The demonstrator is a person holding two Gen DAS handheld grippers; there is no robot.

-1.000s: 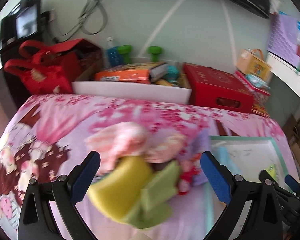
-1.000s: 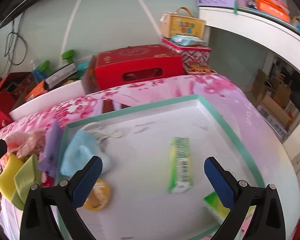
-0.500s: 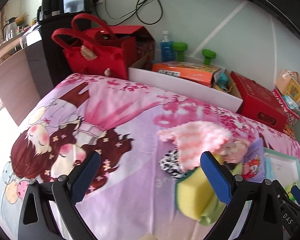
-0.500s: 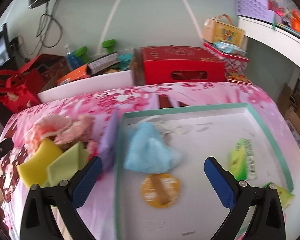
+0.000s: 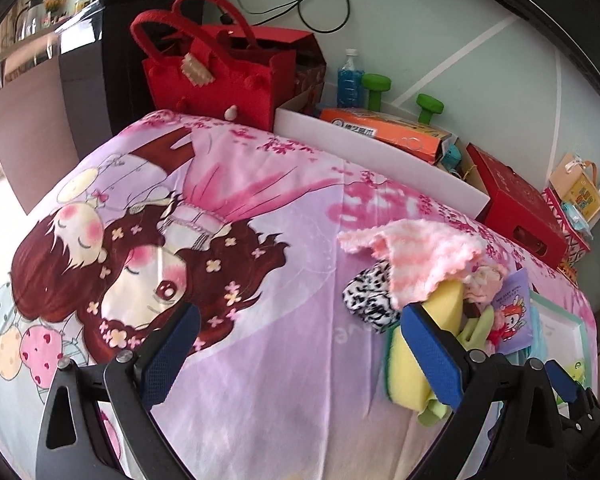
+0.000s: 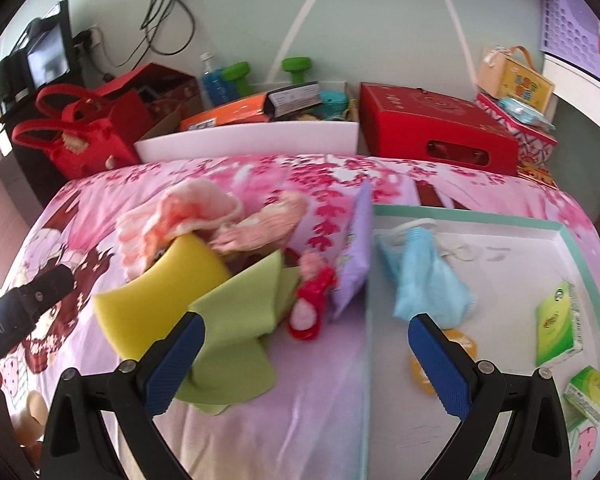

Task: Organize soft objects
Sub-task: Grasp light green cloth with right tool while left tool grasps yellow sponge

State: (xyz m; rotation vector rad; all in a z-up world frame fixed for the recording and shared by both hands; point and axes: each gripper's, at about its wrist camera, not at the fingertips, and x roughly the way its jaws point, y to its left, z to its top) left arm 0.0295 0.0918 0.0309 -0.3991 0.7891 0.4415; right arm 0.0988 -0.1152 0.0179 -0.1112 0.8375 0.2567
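Observation:
A heap of soft things lies on the pink cartoon bedspread (image 5: 228, 216): a pink fluffy cloth (image 6: 176, 216), a yellow sponge (image 6: 156, 296), a green cloth (image 6: 236, 320), a small red-and-pink plush (image 6: 310, 312) and a purple pouch (image 6: 356, 256). A black-and-white patterned cloth (image 5: 370, 296) sits at the heap's left. The white tray with a teal rim (image 6: 480, 220) holds a light blue cloth (image 6: 428, 280). My left gripper (image 5: 300, 356) is open, left of the heap, over bare bedspread. My right gripper (image 6: 306, 364) is open, over the tray's left edge beside the heap.
In the tray lie green tissue packs (image 6: 556, 324) and an orange round item (image 6: 456, 356). Behind the bed stand a red felt bag (image 5: 216, 76), a white box (image 6: 248, 144) of goods, a red carton (image 6: 436, 128) and green dumbbells (image 5: 400, 92).
Both grippers have swung left. The left view now faces the bare bedspread with the heap at its right; the right view has left the tray's middle and now faces the heap.

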